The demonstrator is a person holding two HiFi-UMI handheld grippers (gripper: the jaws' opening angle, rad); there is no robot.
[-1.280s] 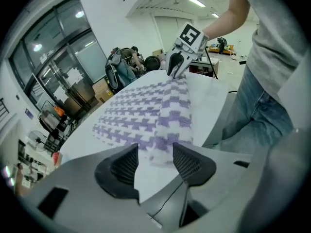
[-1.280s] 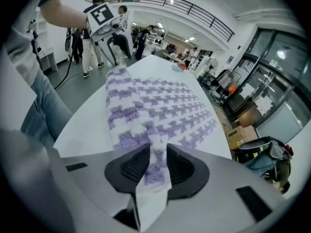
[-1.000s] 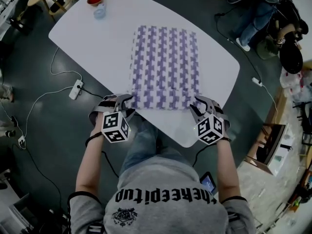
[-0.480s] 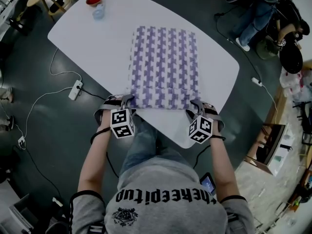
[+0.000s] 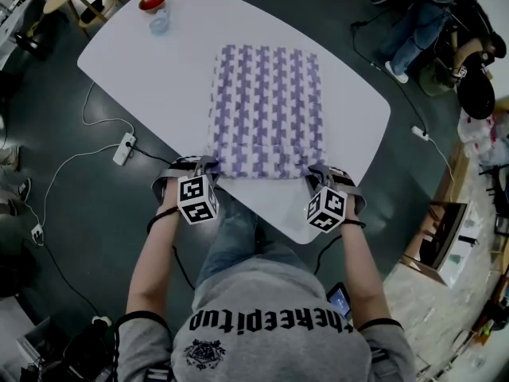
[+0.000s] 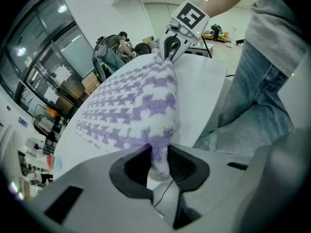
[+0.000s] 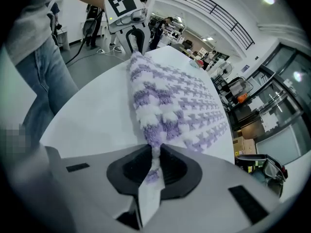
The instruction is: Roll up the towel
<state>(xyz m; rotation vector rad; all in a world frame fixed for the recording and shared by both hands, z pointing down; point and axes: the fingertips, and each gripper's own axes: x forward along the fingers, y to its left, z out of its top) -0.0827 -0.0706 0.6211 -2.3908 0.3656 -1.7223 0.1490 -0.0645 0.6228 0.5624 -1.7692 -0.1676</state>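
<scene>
1. Pinching the near-left corner of the towel (image 6: 131,106), your left gripper (image 6: 158,157) has just been closing its jaws, which now press on the fluffy cloth.
2. Your right gripper (image 7: 154,161) has likewise been closing, and its jaws squeeze the near-right corner thin.
3. Between the two grips the near edge is bunched into a soft, thick fold. The rest lies flat on the white bench (image 5: 159,62), stretching away from you.
4. Expect it to be light, limp and plush. It will likely sag in the middle and hold no shape, though the pile should not slip easily.
5. Hold it at the two ends of that near fold, as now, and keep both hands level so the roll stays even.
</scene>
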